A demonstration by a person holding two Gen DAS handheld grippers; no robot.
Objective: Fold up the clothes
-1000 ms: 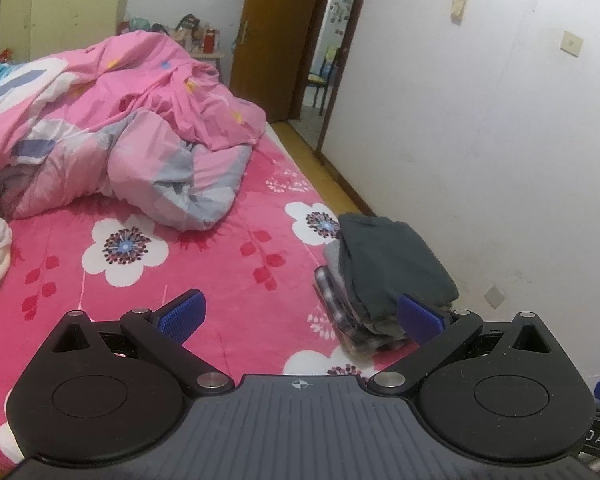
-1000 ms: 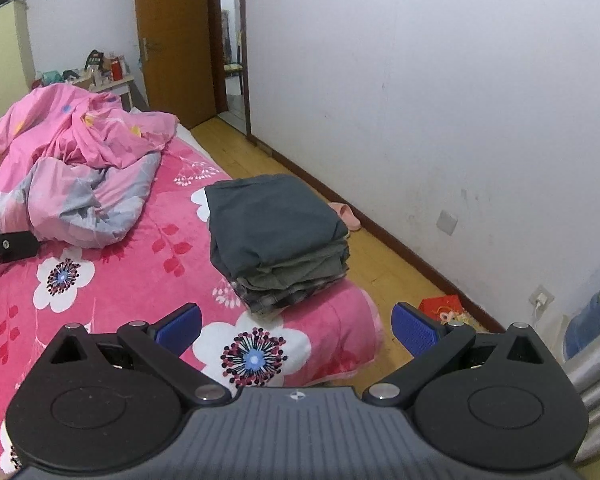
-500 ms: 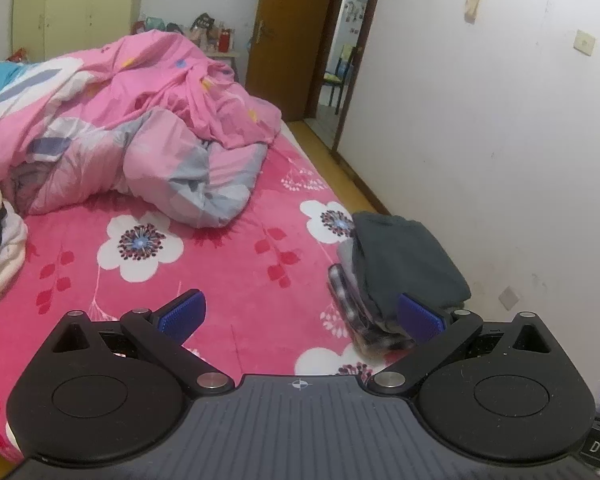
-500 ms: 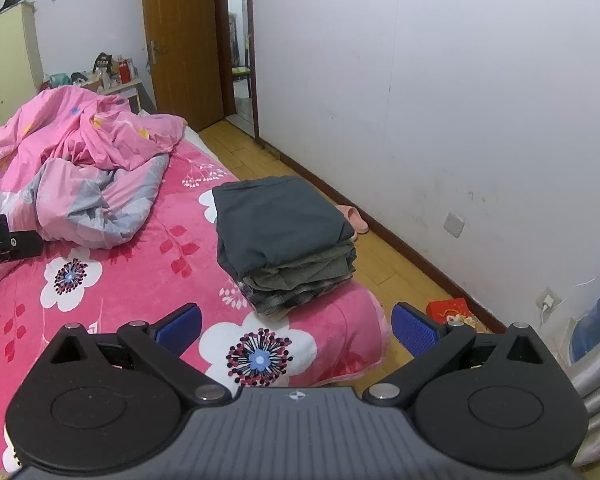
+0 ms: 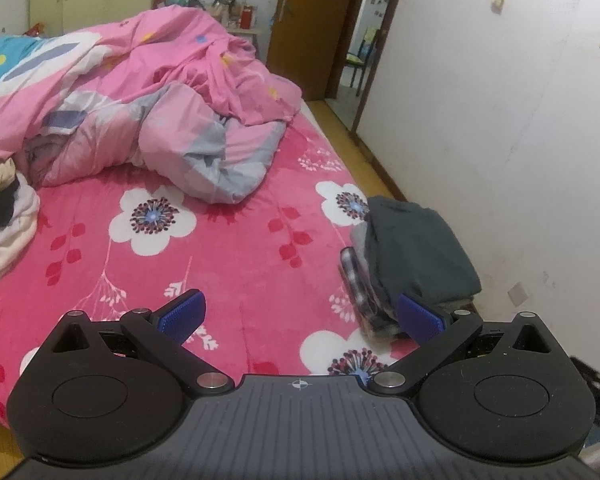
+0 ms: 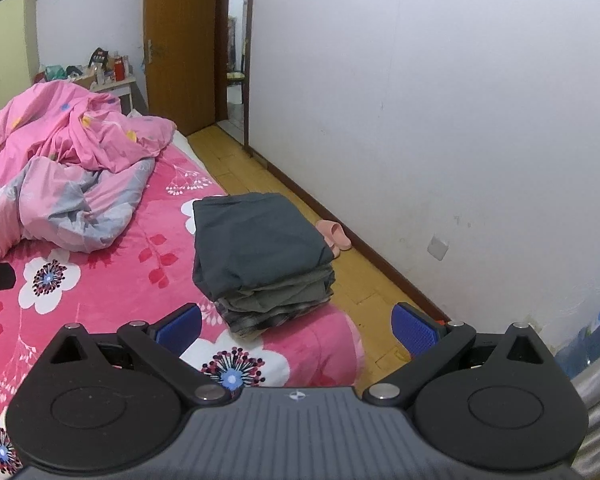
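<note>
One neat stack of folded dark grey clothes (image 6: 260, 256) done | crumpled cream-and-black garments (image 5: 4, 216) left | left claw (image 5: 300, 314), right claw (image 6: 296, 326) released, empty

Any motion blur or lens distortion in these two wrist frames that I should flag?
Left wrist: the folded clothes stack is smeared, its plaid edge soft; the wall bows from fisheye. Right wrist: the stack is sharp, dark vignette in the upper corners, door frame curved. Lighting is flat indoors, no glare.
</note>
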